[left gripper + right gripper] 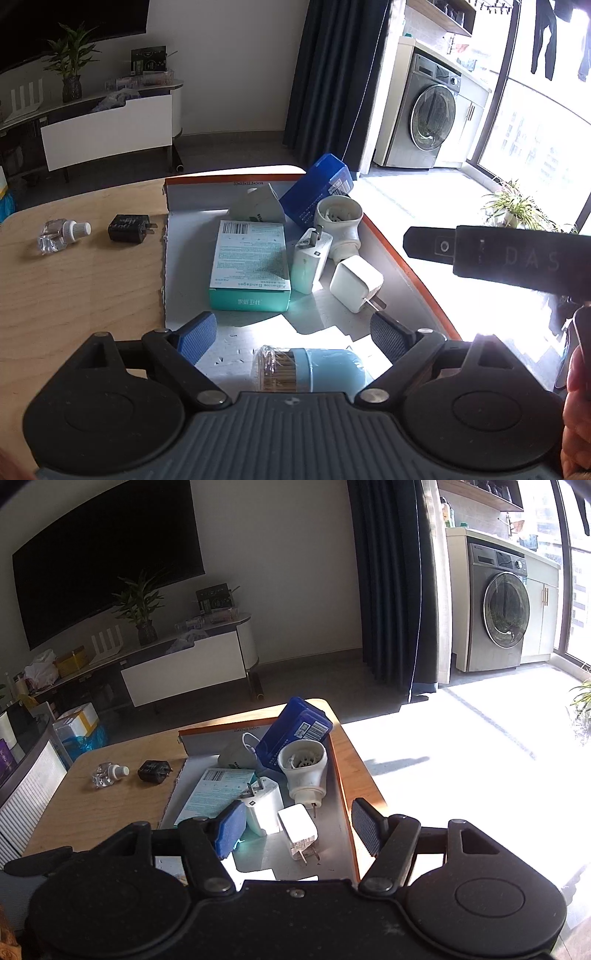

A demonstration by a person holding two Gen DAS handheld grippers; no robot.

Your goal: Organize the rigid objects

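Observation:
A shallow orange-rimmed cardboard tray (413, 254) (341, 771) on the wooden table holds a teal bandage box (251, 266) (218, 794), a blue box (317, 192) (295, 731), a white plug-in device (338, 221) (303, 771), two white chargers (355, 282) (297, 829) and a light-blue toothpick jar (314, 369). My left gripper (291, 332) is open just above the jar, empty. My right gripper (299, 827) is open over the tray's near right side, empty. A black charger (129, 229) (153, 771) and a small clear bottle (62, 234) (107, 773) lie on the table left of the tray.
The table (74, 295) (92, 812) ends just right of the tray, with sunlit floor beyond. The right gripper's black body (517, 254) shows at right in the left wrist view. A TV stand, dark curtain and washing machine stand far behind.

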